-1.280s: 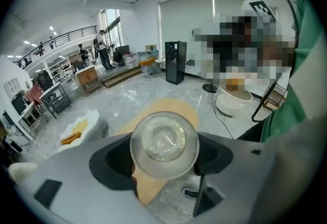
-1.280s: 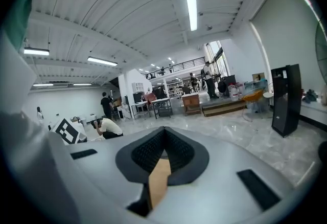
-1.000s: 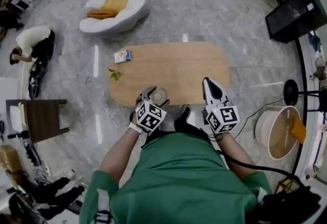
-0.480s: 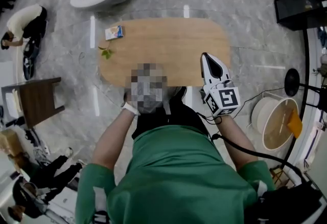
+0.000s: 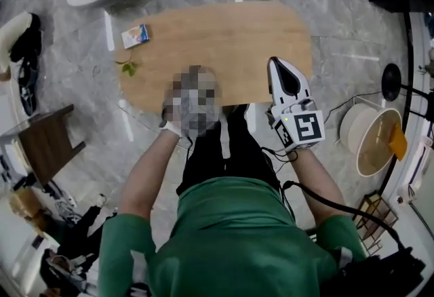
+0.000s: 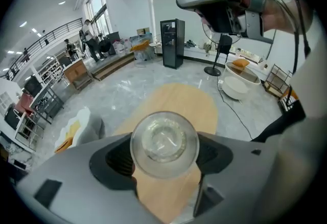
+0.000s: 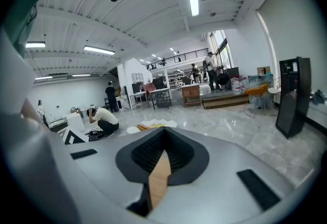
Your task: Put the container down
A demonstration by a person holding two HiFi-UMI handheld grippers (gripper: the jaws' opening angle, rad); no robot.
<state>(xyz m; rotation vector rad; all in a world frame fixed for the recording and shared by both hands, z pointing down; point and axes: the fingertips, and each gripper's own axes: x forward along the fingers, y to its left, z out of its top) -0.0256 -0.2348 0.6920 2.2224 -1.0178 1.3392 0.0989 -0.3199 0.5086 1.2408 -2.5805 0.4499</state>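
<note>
Two grippers: the person is holding one in each hand at the near edge of the wooden table point(image 5: 224, 45).
Left gripper point(image 6: 164, 159): its jaws are standing wide and clamping the container point(image 6: 164, 138) by its sides; the head view is not showing this grip.
Container place: it is sitting between the left pads, off the wood, with tabletop showing ahead of and beneath the jaws.
Container axis: a round end is facing back along the left gripper, so the long axis is running with the jaws and pointing forward. Whether mouth or base is facing back, I cannot tell.
Right gripper point(image 5: 280, 75): its jaws are resting together and gripping nothing. It is hanging well apart to the right of the left tool, tips pointing over the table edge.
Step in hand: setting the container down. My judgement is that it needs turning until its base is facing the wood, then touching down flat ahead of the jaws. The pads should be easing apart only once it is standing unaided, and then backing straight out.
</note>
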